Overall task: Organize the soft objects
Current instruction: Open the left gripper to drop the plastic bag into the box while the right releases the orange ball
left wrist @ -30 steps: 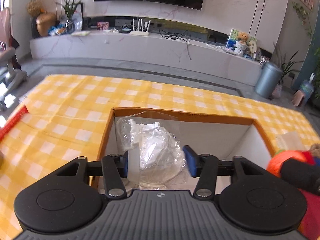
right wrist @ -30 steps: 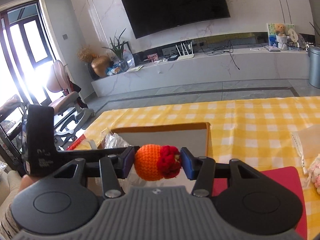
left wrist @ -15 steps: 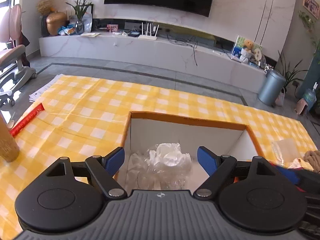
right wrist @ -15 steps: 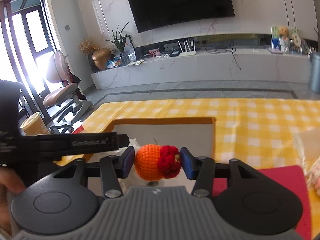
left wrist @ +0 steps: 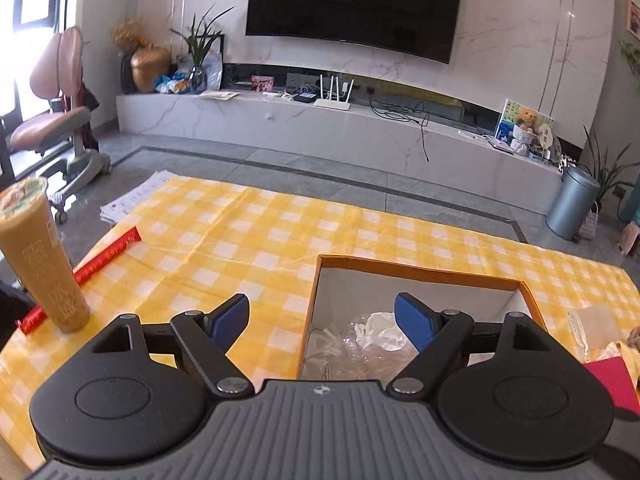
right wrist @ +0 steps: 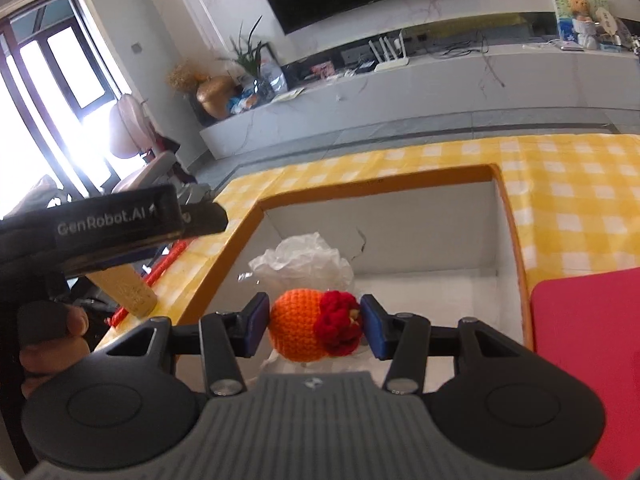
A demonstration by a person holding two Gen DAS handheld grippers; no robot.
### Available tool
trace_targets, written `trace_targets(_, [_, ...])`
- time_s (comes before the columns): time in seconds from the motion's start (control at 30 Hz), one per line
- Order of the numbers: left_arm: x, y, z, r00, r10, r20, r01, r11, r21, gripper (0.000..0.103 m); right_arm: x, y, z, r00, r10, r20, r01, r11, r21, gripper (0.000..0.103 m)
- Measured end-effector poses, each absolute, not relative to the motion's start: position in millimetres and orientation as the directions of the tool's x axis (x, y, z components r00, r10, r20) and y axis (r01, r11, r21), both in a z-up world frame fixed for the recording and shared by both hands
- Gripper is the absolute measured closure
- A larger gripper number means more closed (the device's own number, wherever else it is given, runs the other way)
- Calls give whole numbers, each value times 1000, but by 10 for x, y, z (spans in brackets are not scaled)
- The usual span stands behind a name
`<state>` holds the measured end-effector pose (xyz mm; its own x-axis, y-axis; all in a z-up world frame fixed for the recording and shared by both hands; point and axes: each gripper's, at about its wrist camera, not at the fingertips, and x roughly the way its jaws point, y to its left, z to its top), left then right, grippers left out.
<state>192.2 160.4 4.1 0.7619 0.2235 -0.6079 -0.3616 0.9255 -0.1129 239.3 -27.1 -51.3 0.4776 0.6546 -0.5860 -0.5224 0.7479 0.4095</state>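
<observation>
My right gripper is shut on an orange crocheted ball with a red flower and holds it above the near part of an open orange-rimmed box. A crumpled clear plastic bag with white stuff lies inside the box; it also shows in the left wrist view. My left gripper is open and empty, over the box's left edge. The box stands on a yellow checked tablecloth.
A tall drink cup and a red strip are at the table's left. A red mat lies right of the box, with a plastic sleeve and soft items at the far right edge.
My left gripper opened, let the plastic bag drop into the box, and drew back and to the left. My right gripper carried the crocheted ball over the box.
</observation>
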Motion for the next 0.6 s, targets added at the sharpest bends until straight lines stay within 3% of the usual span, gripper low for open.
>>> trace_targets(0.17, [1877, 1580, 73, 780, 205, -592, -341, 932, -125, 6, 2412, -289, -549, 470, 641, -607, -490, 761, 425, 51])
trace_targets(0.23, [1877, 1578, 73, 776, 208, -596, -356, 924, -140, 7, 2437, -296, -561, 460, 648, -607, -488, 755, 437, 35])
trace_targets(0.4, [1872, 1571, 52, 771, 171, -613, -348, 920, -181, 7, 2359, -238, -500, 474, 651, -593, -540, 746, 389, 12])
trace_targets(0.6, [1799, 1517, 165, 789, 161, -592, -333, 923, -193, 9, 2254, -207, -398, 513, 655, -555, -602, 735, 312, 4])
